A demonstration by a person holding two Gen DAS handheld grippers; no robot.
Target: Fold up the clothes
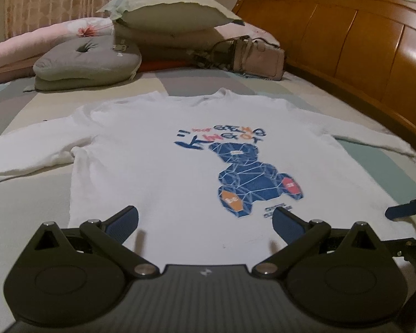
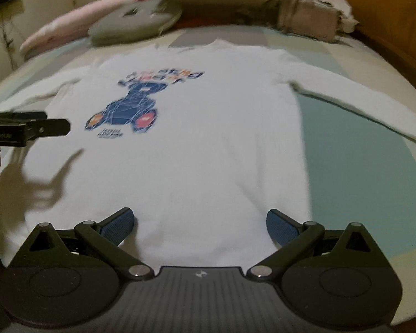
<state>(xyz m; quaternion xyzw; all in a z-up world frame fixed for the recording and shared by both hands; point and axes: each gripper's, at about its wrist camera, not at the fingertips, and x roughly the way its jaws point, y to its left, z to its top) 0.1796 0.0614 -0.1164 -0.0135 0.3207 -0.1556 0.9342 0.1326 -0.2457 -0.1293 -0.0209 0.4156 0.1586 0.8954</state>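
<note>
Left gripper [image 1: 205,219] and right gripper [image 2: 199,222]: matte black linkage arms, silver pivot screws, blue textured fingertip pads [image 2: 116,226], ribbed grey body bearing small white logo.

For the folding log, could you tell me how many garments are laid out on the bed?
1: a white long-sleeved shirt with a blue bear print, spread flat in the middle of the bed, sleeves out. Others may lie out of view.
</note>
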